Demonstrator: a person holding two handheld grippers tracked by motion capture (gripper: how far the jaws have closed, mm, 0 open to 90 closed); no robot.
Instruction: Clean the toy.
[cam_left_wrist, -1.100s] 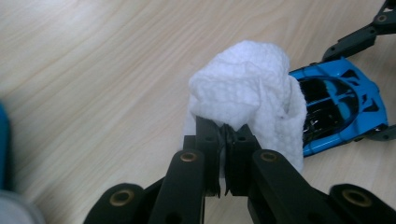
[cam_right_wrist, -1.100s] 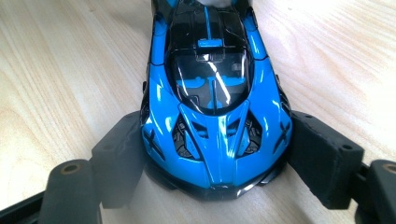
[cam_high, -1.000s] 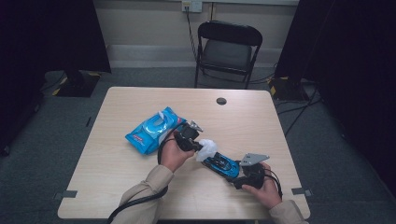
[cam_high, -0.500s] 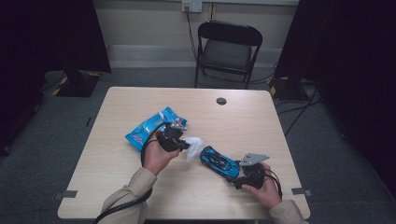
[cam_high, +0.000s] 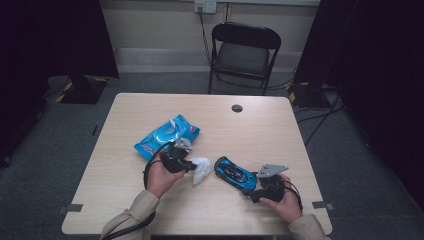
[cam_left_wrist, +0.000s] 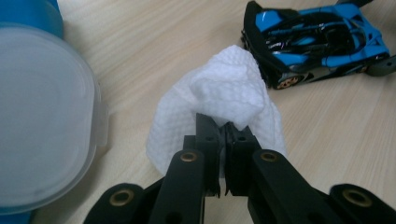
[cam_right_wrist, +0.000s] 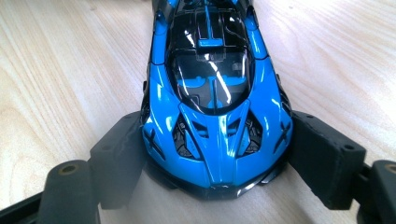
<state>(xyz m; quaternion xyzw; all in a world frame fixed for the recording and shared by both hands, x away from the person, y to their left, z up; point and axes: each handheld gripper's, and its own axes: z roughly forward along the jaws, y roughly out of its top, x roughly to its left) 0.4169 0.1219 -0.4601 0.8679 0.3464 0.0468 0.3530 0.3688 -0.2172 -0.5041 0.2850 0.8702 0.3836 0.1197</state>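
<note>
A blue and black toy car (cam_high: 235, 173) lies on the table, right of centre. Its nose sits between the jaws of my right gripper (cam_high: 251, 184), whose pads lie against both front flanks (cam_right_wrist: 217, 135). Those jaws have just been opening a little, with the toy car (cam_right_wrist: 215, 93) still between them. My left gripper (cam_high: 192, 165) is shut on a crumpled white wipe (cam_high: 201, 167), a short gap left of the car's tail. In the left gripper view the wipe (cam_left_wrist: 219, 98) bunches over the closed jaw tips (cam_left_wrist: 225, 128), and the car (cam_left_wrist: 317, 42) lies beyond it.
A blue pack of wipes (cam_high: 167, 135) lies just behind my left hand, its clear plastic lid (cam_left_wrist: 42, 121) close on the left of the left gripper view. A black grommet (cam_high: 237, 108) sits near the table's far edge. A black folding chair (cam_high: 242, 50) stands beyond the table (cam_high: 125, 210).
My left hand has drawn the wipe leftward off the car's tail, toward the wipes pack. The right hand and the car have stayed put.
</note>
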